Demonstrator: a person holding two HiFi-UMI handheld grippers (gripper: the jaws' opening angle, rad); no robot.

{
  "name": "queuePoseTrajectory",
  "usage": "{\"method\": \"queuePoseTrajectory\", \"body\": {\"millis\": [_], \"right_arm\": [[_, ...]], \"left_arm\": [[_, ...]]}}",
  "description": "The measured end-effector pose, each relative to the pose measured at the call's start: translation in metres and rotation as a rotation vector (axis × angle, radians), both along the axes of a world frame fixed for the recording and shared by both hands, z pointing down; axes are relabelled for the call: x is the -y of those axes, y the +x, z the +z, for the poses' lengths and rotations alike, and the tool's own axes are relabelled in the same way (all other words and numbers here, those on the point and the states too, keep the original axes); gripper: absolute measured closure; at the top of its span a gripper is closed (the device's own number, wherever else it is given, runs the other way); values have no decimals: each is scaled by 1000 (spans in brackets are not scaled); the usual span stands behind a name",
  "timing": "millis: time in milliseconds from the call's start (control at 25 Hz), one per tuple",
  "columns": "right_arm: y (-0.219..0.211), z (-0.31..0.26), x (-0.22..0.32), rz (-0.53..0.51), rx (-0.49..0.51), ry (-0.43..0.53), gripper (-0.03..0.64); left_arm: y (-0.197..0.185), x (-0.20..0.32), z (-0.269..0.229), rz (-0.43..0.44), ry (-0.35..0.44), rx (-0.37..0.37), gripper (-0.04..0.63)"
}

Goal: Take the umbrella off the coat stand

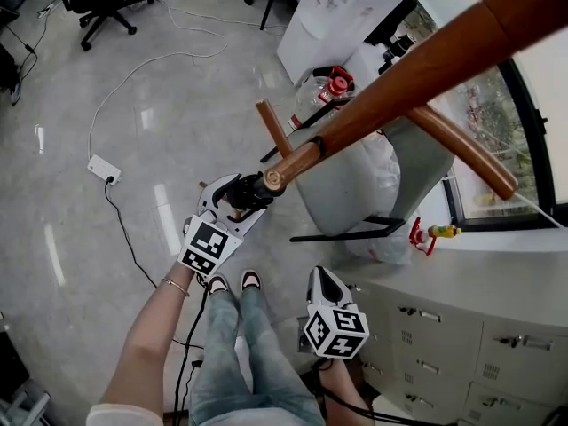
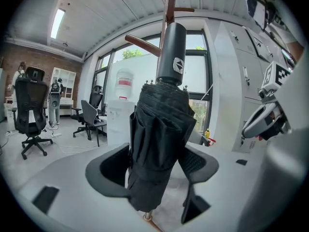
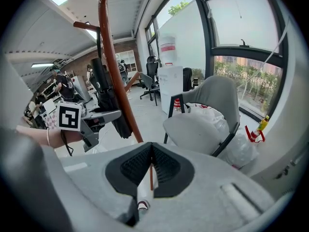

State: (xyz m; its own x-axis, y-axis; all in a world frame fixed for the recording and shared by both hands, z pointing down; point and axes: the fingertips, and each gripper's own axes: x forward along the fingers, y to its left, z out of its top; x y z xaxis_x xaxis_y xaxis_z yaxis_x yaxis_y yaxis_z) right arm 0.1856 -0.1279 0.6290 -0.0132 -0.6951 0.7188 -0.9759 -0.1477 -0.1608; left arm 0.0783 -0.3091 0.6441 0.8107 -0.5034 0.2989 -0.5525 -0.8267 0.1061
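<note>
Black folded umbrella (image 2: 161,149) stands upright at left, close against the wooden coat stand (image 2: 167,4), handle uppermost below the pegs and not yet clear of it. Left gripper (image 2: 155,166): fingers clamped on the canopy, evidently to lift it away. Right gripper (image 3: 150,166), near right: fingers pressed together, holding nothing, apparently kept aside.

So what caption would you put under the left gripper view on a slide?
The left gripper closed on a folded black umbrella, just below the pegs of the wooden coat stand.
</note>
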Motion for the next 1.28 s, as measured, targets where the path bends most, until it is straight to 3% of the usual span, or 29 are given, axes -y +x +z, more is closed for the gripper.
{"method": "queuePoseTrajectory", "body": {"millis": [320,840,1280], "right_arm": [[0,6,0,-16,-4,-22,612],[-11,4,7,-49,0,-23,611],[-7,-7,9,-54,-12,-9,612]], "left_arm": [[1,4,1,82,2,12,304],[-3,3,1,49,14,28,341],[-4,-14,0,23,-34,23,354]]}}
